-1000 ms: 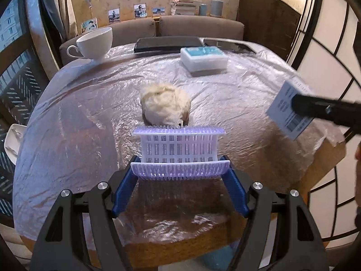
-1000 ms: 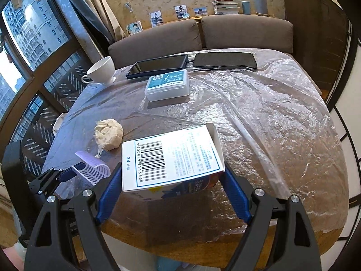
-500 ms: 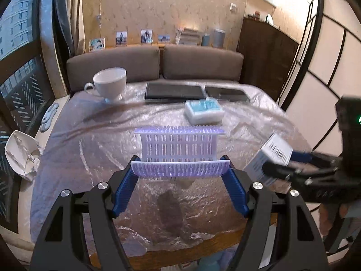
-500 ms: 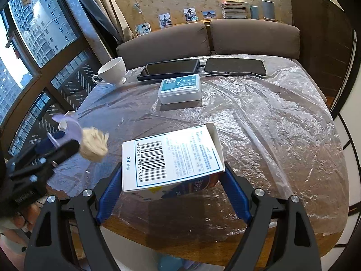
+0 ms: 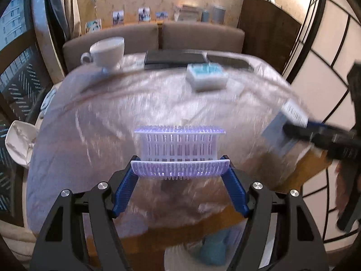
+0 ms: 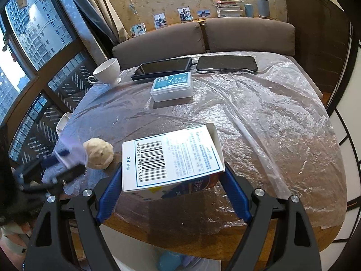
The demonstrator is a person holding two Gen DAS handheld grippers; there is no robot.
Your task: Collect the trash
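**Two pieces of trash in hand, bin waiting below the bench**

The left gripper [image 5: 179, 169] has its jaws clenched on a small lilac slotted basket [image 5: 179, 145], which fills the centre of the left wrist view. In the right wrist view that same gripper sits at the lower left of the frame, blurred, with a crumpled paper ball [image 6: 98, 150] at the mouth of the basket; whether the ball rests inside the basket or only against its rim I cannot tell. The right gripper [image 6: 172, 180] is grasping an opened white carton [image 6: 171, 158] with a barcode on its upper face, held above the near edge of the bench [image 6: 270, 117], which is covered in wrinkled plastic film.

At the lower middle of both views, under the bench edge, something pale with a blue shape inside shows; it is probably the bin, though it is too cropped to be sure.

To do this step well, my judgement is that the basket should be kept mouth-up and moved smoothly, since the ball is light and may roll out. Both loads should clear the bench edge before either drops lower. The carton is held by its sides and is open at one end, so a firm, unchanged grip is wise until it is above the bin. The cup [image 6: 107, 70], the plastic box [image 6: 172, 87] and the two dark tablets [image 6: 162, 66] at the upper middle of the frame do not look like trash and are best left alone.
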